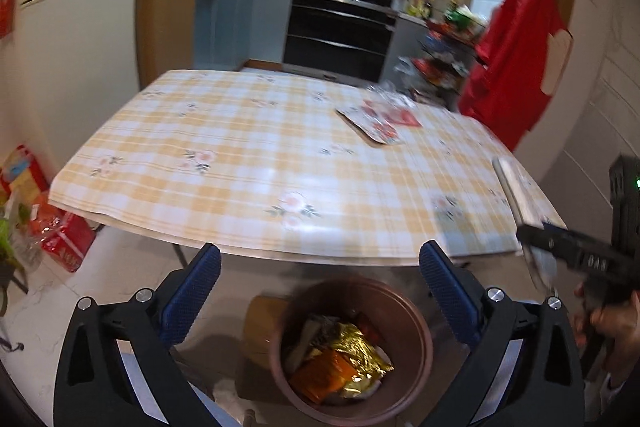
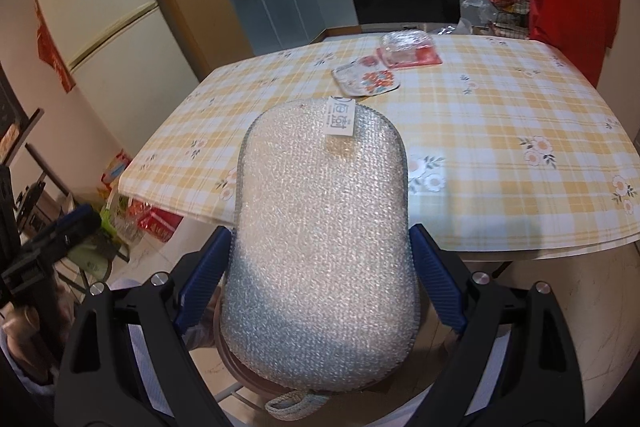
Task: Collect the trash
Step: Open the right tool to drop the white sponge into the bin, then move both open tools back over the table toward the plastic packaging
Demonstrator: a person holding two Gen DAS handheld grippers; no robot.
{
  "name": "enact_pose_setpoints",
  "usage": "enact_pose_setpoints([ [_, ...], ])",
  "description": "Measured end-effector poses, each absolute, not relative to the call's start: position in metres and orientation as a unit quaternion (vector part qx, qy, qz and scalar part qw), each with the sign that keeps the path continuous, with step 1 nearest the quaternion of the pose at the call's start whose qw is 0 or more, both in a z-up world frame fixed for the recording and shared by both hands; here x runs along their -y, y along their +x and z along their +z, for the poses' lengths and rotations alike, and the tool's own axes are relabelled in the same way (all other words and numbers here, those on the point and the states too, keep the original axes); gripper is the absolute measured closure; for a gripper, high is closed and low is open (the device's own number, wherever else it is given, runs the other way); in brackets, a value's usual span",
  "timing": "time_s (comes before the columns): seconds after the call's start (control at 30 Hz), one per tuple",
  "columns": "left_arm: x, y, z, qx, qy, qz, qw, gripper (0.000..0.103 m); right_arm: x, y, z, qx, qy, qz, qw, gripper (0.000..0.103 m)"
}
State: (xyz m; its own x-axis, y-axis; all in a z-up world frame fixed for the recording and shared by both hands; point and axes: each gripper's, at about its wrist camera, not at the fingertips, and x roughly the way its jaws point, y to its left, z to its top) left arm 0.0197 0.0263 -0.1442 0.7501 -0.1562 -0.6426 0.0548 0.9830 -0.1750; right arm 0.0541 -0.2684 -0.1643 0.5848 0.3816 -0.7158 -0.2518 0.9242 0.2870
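Black gripper (image 1: pixel 320 287) frames, ribbed blue fingers (image 1: pixel 192 301), silver screws.

Ahead of you stands a black oven (image 1: pixel 340 23) beyond the checked desk (image 1: pixel 240 155), a cream fridge (image 2: pixel 108 27) at left, a red garment (image 1: pixel 516 47) hanging at right.

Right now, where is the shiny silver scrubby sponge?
In the right wrist view, the silver scouring pad sits clamped between the right tool's blue fingers, held over the brown trash bin just off the table's near edge.

Most of the bench (image 1: pixel 224 163) is sitting wide open; only the flat packets (image 2: pixel 386 67) at the far side are blocking, and the bin (image 1: pixel 348 351) mouth below is staying unobstructed.
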Motion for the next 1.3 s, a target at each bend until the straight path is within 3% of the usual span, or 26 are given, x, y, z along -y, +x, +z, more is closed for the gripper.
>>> enact_pose_setpoints([
  [0.7,-0.073,0.016,-0.168,-0.363,-0.125,-0.001,0.923,0.006,0.21,0.055,-0.189,-0.463,0.049,0.242,0.851,0.009],
  [1.3,-0.065,0.021,-0.169,-0.37,-0.107,-0.002,0.923,0.006,0.245,0.065,-0.189,-0.453,0.053,0.182,0.871,0.007],
])
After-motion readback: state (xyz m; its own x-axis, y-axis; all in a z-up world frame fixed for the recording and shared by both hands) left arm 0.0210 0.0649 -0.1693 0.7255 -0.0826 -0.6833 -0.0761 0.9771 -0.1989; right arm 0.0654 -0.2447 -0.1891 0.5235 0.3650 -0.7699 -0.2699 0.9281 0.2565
